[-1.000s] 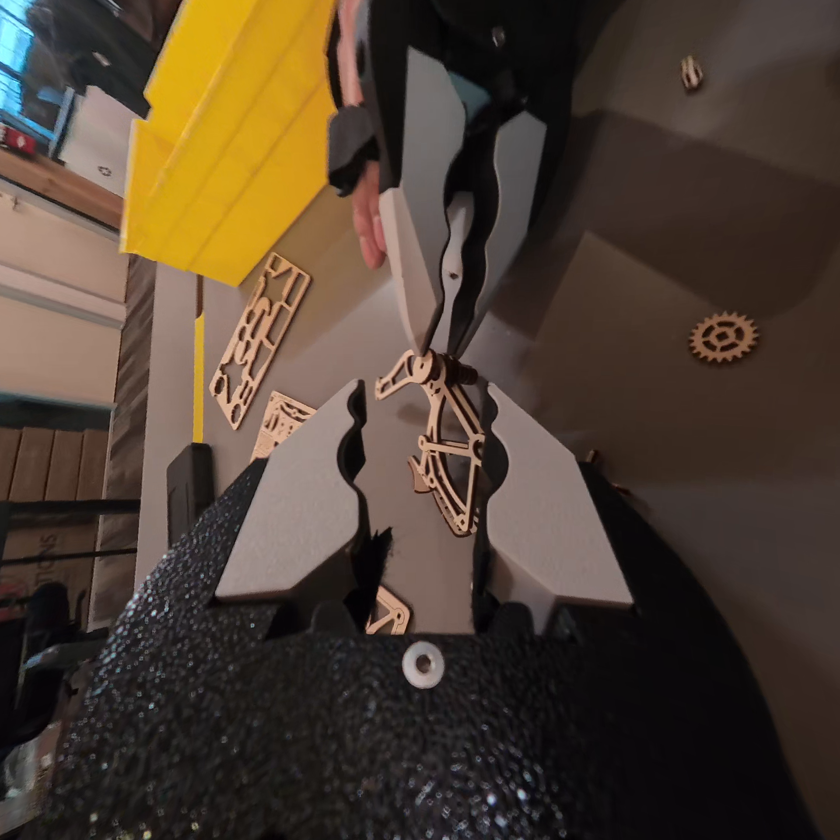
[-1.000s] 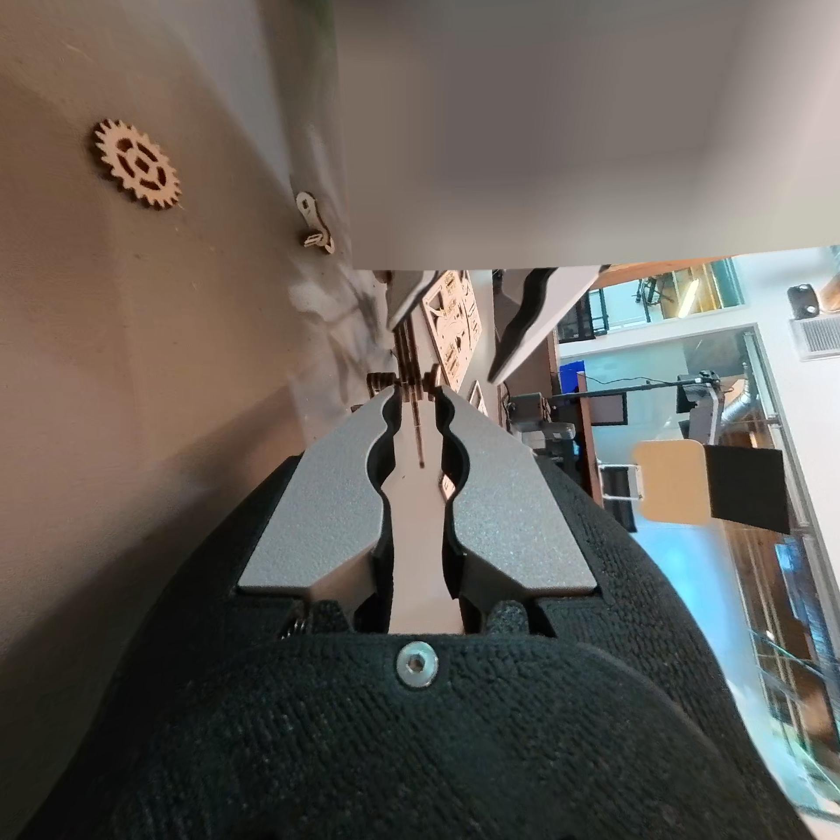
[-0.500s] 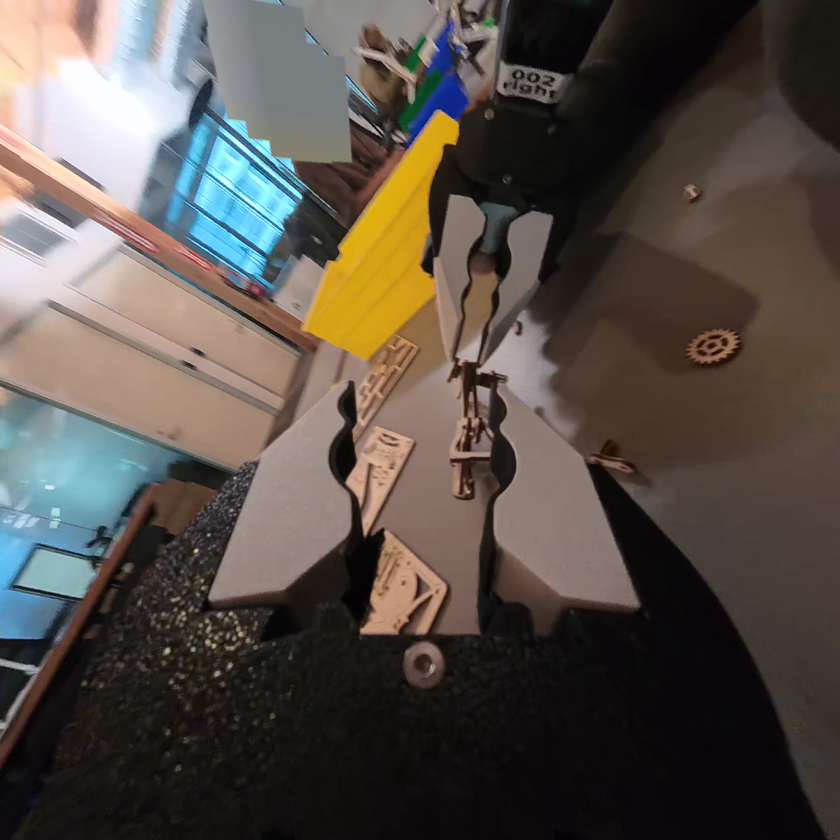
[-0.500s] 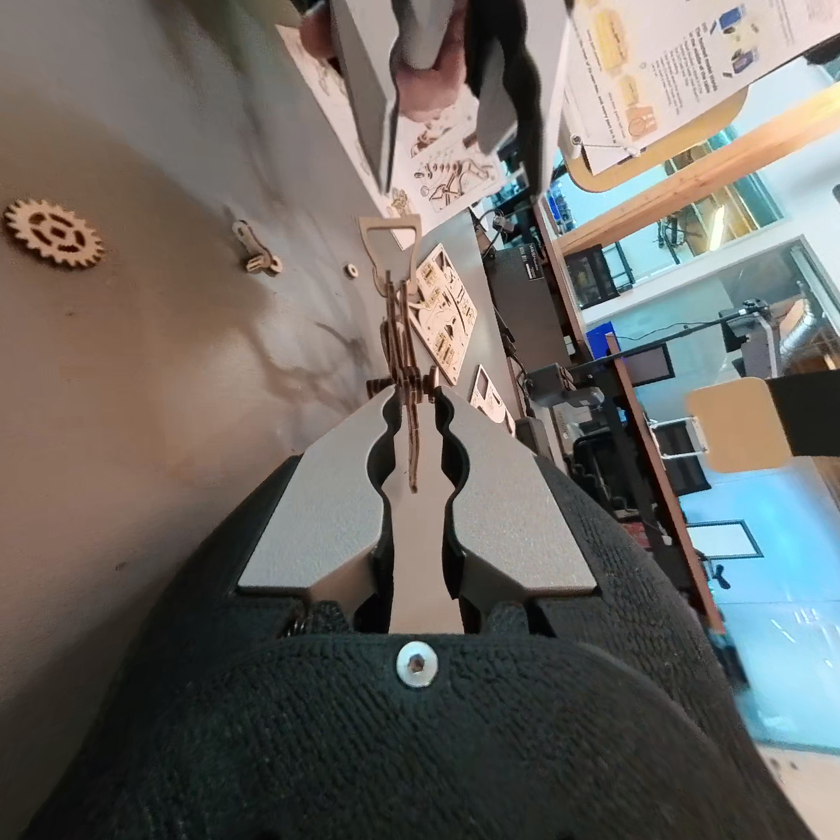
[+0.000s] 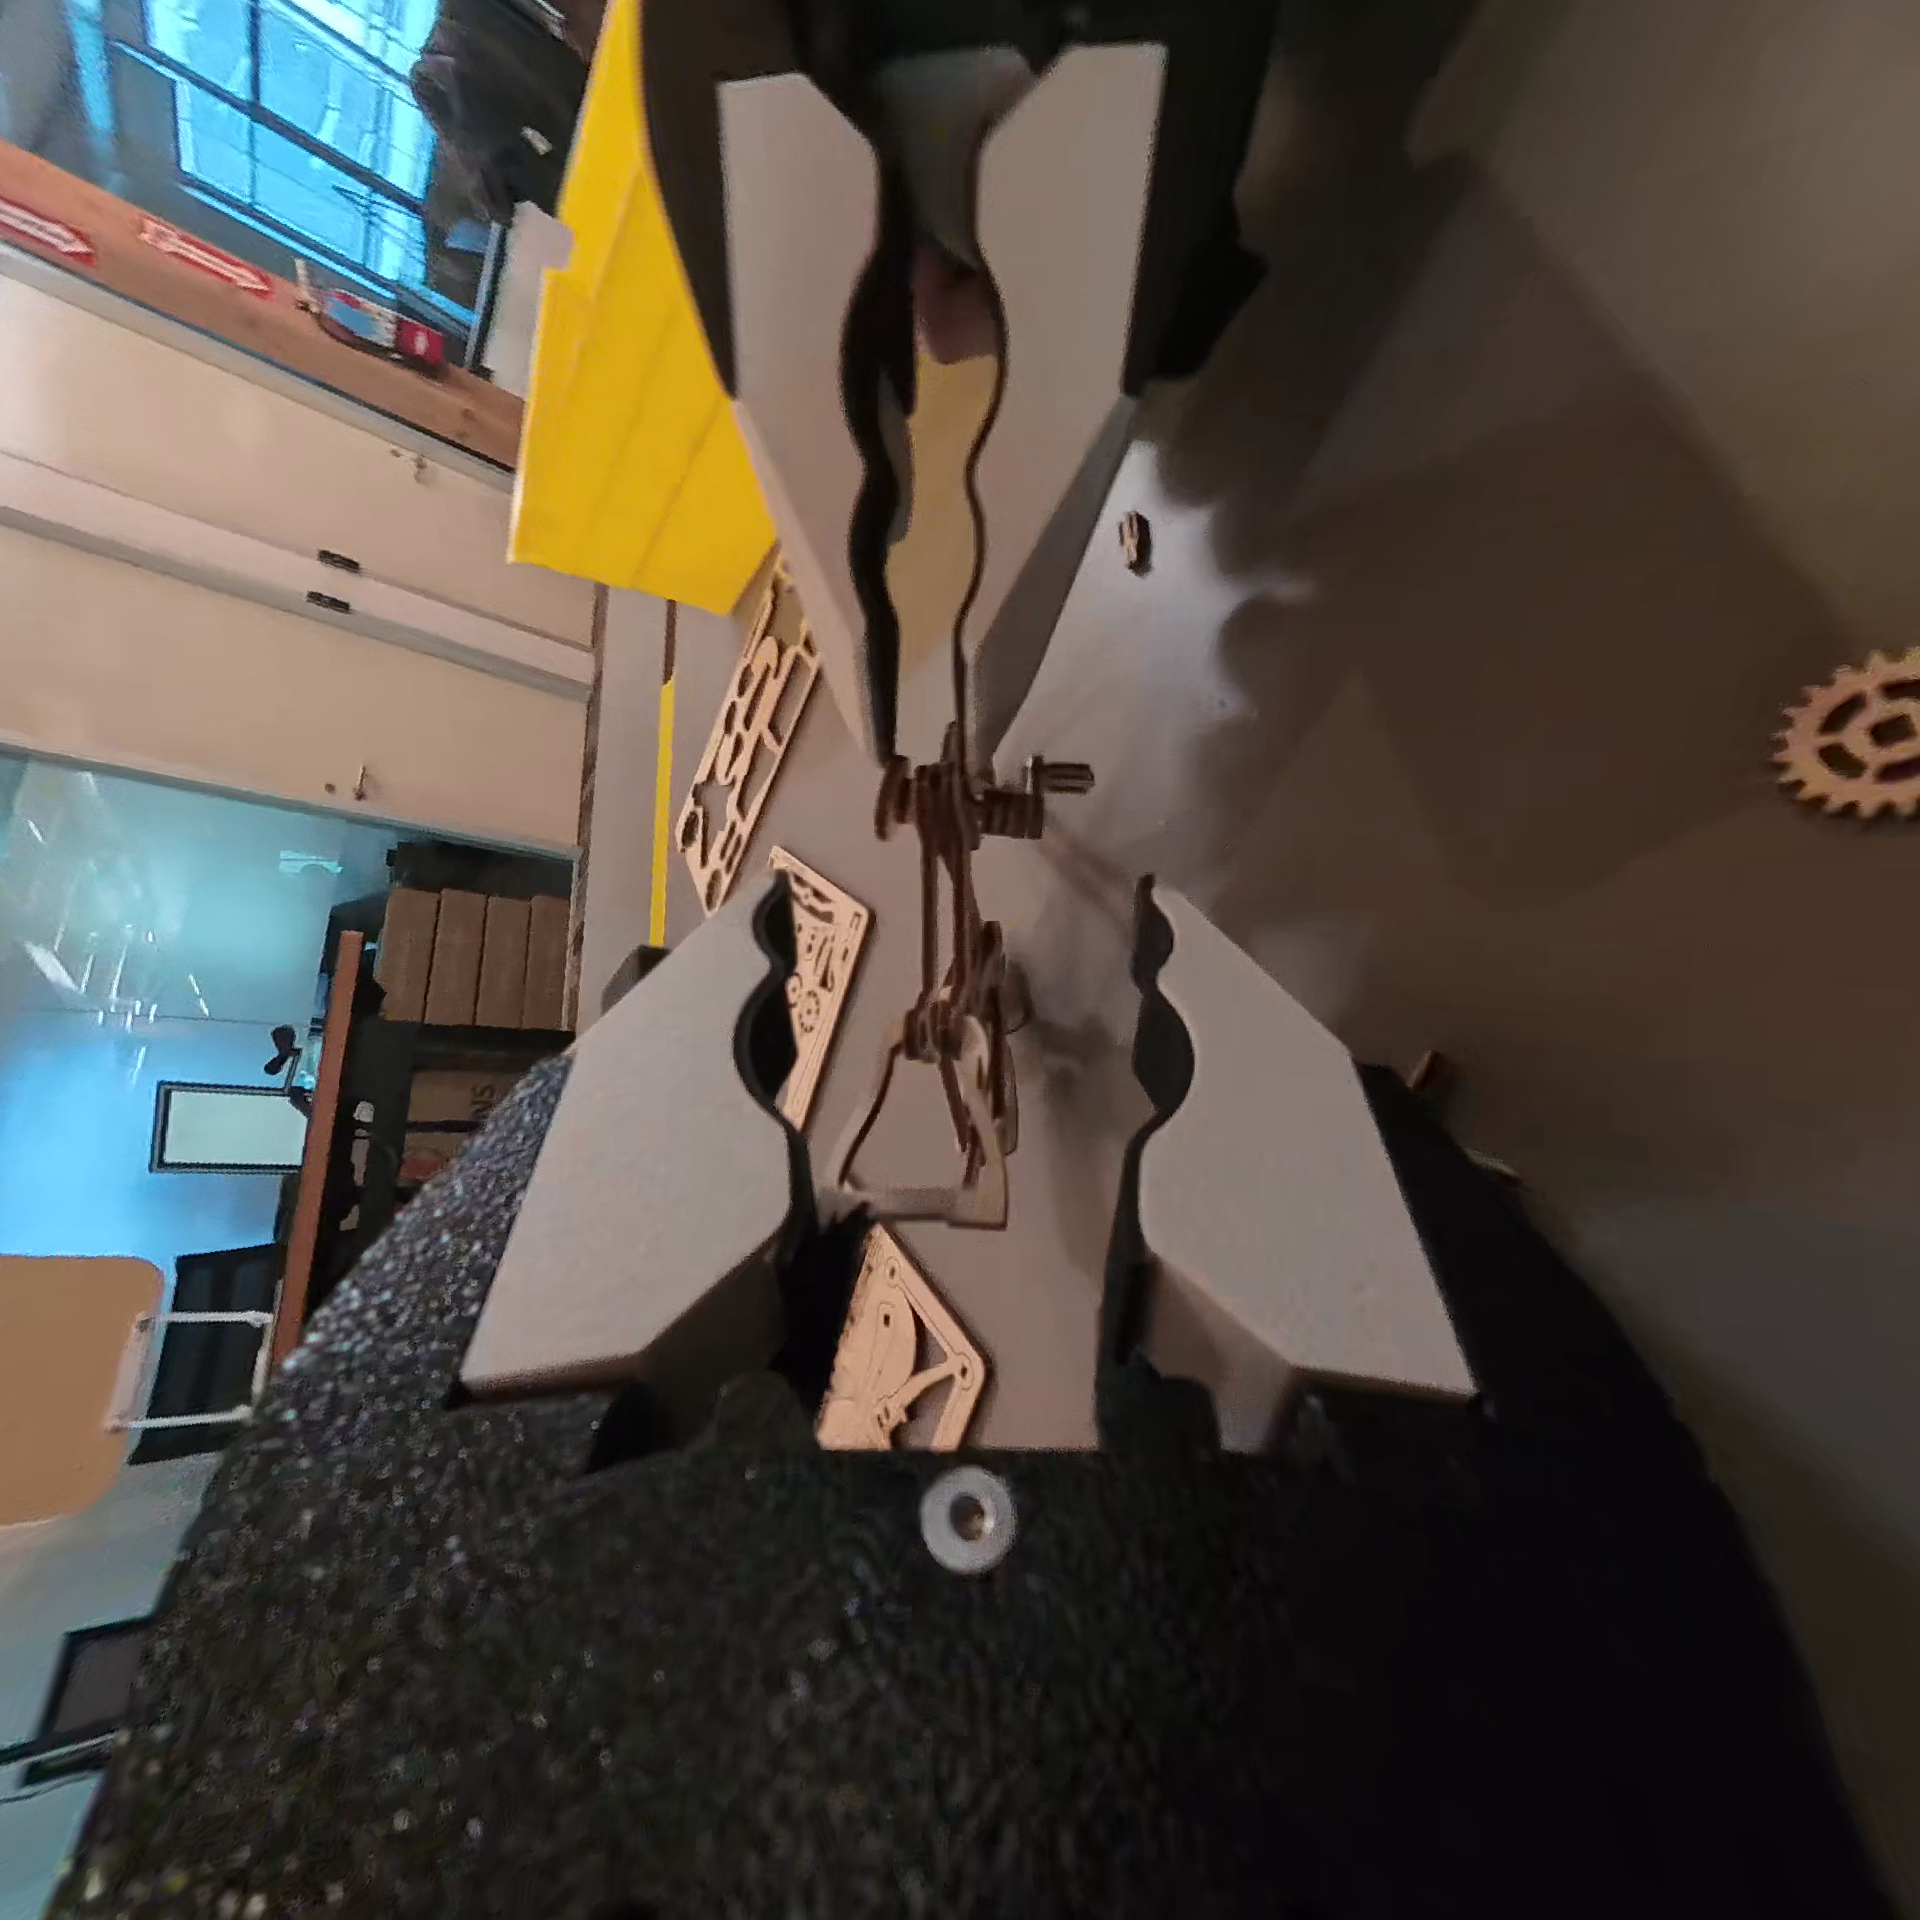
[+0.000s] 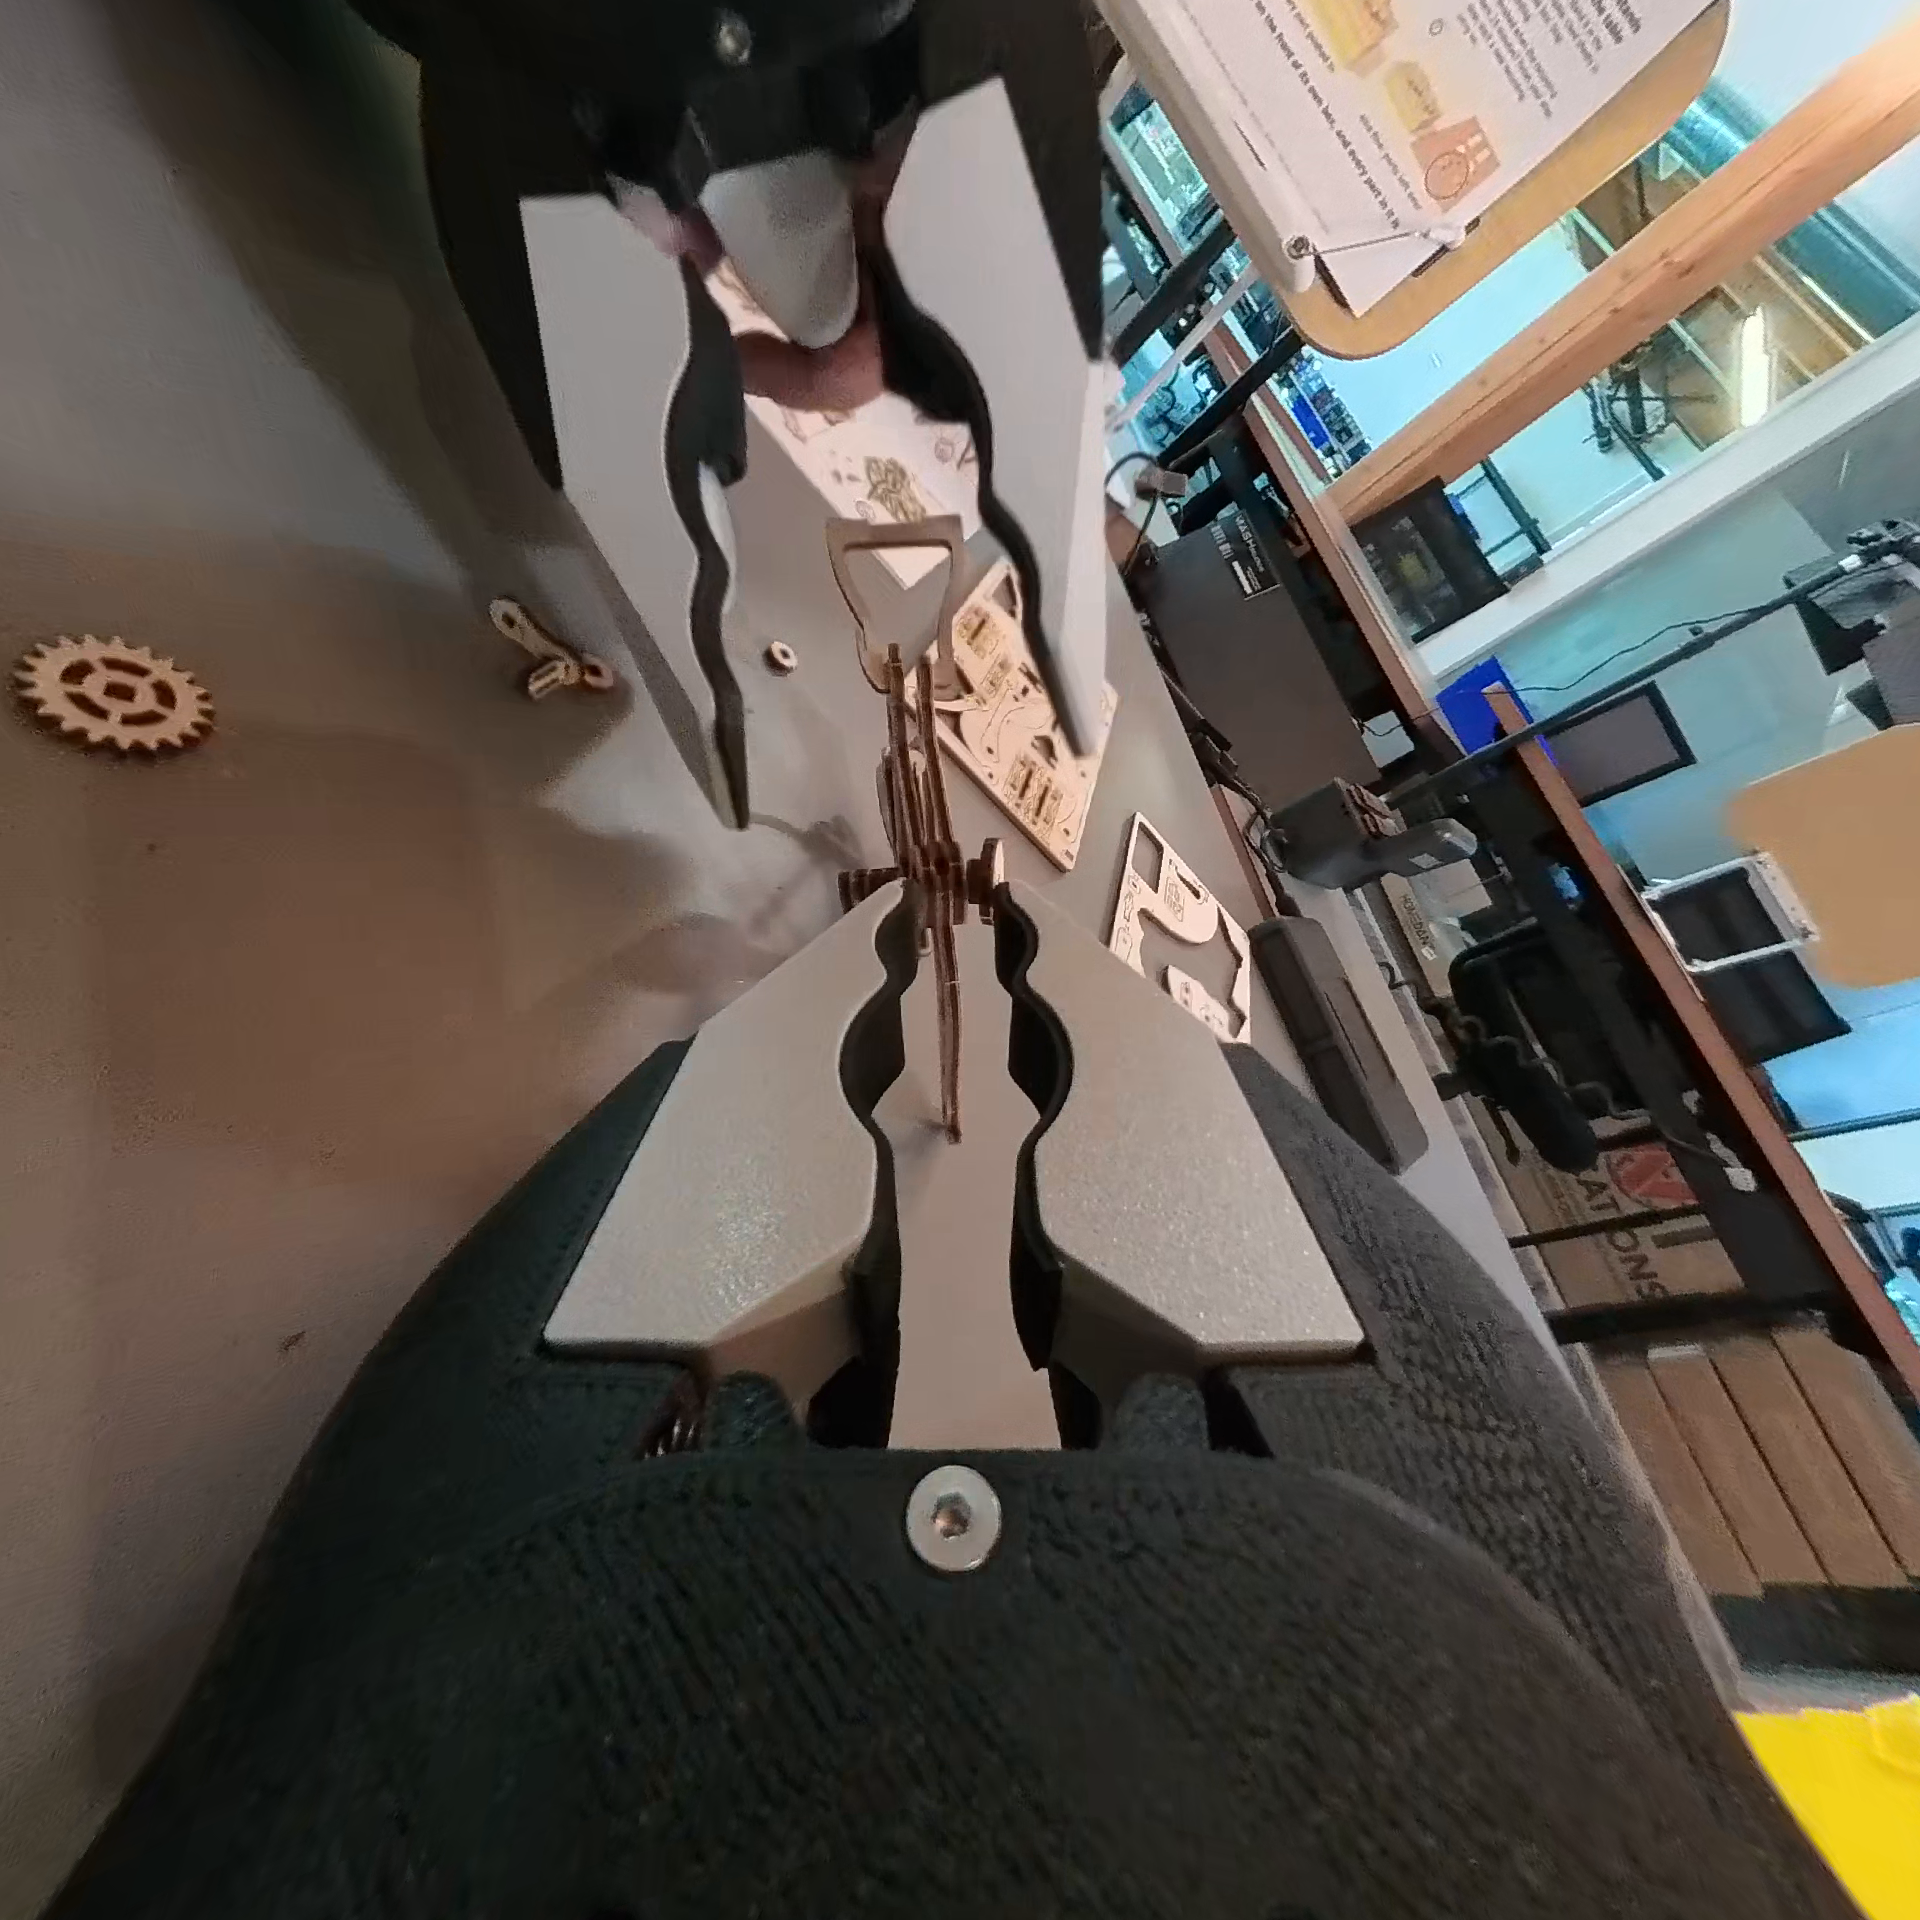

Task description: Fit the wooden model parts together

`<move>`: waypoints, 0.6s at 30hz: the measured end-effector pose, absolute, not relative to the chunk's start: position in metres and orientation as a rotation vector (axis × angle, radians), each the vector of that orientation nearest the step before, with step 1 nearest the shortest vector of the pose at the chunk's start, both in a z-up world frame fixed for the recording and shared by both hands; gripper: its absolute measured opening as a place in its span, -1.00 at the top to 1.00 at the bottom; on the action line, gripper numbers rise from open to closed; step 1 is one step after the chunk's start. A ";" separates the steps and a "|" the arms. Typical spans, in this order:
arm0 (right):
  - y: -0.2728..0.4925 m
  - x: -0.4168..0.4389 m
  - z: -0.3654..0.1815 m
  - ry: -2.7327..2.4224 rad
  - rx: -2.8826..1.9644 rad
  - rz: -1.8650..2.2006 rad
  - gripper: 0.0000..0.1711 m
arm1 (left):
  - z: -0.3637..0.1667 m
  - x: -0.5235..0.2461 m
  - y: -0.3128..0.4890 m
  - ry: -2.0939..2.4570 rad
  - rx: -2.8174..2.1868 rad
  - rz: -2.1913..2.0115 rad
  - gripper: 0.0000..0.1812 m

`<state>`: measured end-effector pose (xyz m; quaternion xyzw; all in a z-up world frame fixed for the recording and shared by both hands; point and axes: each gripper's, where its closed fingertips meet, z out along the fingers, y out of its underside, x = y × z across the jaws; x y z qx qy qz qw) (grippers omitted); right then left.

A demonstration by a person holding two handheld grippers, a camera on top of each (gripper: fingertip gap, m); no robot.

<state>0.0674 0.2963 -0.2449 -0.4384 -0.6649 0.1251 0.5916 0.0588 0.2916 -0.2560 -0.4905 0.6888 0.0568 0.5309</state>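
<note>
Workshop room: glass partitions, shelving and wood trim in the background, grey surface (image 5: 1558,1039) carrying the parts.

Left wrist view, left to right: yellow bin (image 5: 623,364) at the far edge. Near it, three flat wooden part sheets: one (image 5: 743,748) partly emptied, one (image 5: 821,987) showing past the left finger, one (image 5: 904,1361) low between the fingers. Left gripper (image 5: 956,925) has jaws spread wide; neither finger touches anything. The wooden model (image 5: 951,997), a thin laser-cut assembly seen edge-on, stands in the gap between them, a looped frame piece at its near end. Opposite, the right gripper (image 5: 925,748) points this way, its tips pinching the model's far end where short cross pegs stick out. Small loose piece (image 5: 1135,540) on the surface beyond. Wooden gear (image 5: 1855,743) lies flat at far right, well apart.

Right wrist view, left to right: same gear (image 6: 112,694) far left; small linked wooden piece (image 6: 551,660) and a tiny ring (image 6: 777,655) near the left gripper's finger. Right gripper (image 6: 945,904) tips close on the model (image 6: 925,810) at its cross pegs. Left gripper (image 6: 904,790) spread around the model's far looped end, apart from it. Part sheets (image 6: 1029,769) and (image 6: 1179,935) to the right; clipboard with printed sheet (image 6: 1455,135) upper right.
</note>
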 end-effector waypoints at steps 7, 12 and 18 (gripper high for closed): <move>0.294 0.068 -0.245 -1.554 -1.020 0.318 0.86 | -0.268 0.067 0.299 1.748 -1.200 0.212 0.32; 0.290 0.067 -0.246 -1.574 -0.999 0.315 0.86 | -0.265 0.071 0.297 1.765 -1.125 0.214 0.46; 0.286 0.066 -0.247 -1.591 -0.983 0.329 0.85 | -0.266 0.070 0.295 1.782 -1.032 0.270 0.62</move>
